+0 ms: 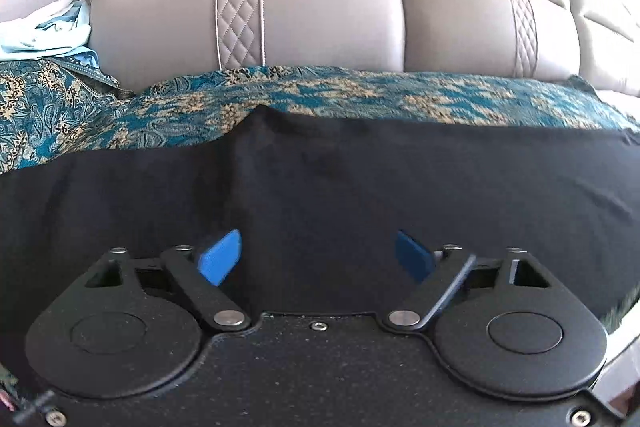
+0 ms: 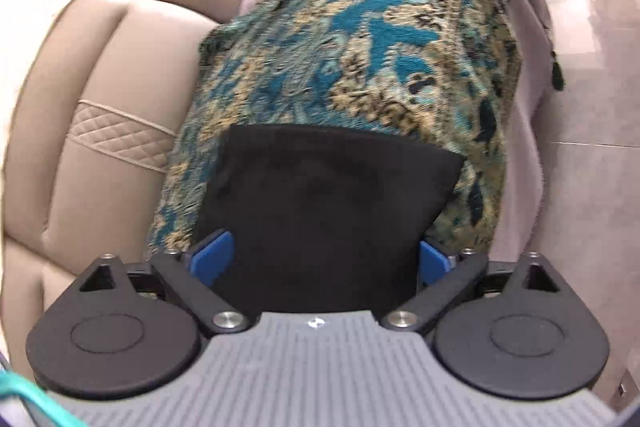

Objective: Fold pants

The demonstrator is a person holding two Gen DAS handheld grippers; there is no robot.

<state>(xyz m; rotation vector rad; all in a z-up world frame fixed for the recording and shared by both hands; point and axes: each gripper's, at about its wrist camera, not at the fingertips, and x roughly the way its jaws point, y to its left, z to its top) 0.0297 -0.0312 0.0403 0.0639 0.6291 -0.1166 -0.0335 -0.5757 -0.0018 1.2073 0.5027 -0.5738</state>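
On the patterned throw (image 1: 360,95) over the sofa (image 1: 320,23) lie the black pants (image 1: 340,187). Left gripper (image 1: 318,259) hovers with jaws apart and empty; right gripper (image 2: 326,263) straddles the cloth, pads not pressing. Close too shallow and only one layer lifts, ruining the fold.

The sofa back (image 1: 320,19) rises close behind the patterned throw (image 1: 360,95), walling off the far side. A pile of pale blue cloth (image 1: 48,35) crowds the left end. The black pants (image 1: 320,195) lie flat and low, leaving open air above them. On the right, the throw drops off toward bare floor (image 2: 592,107), with free room there.
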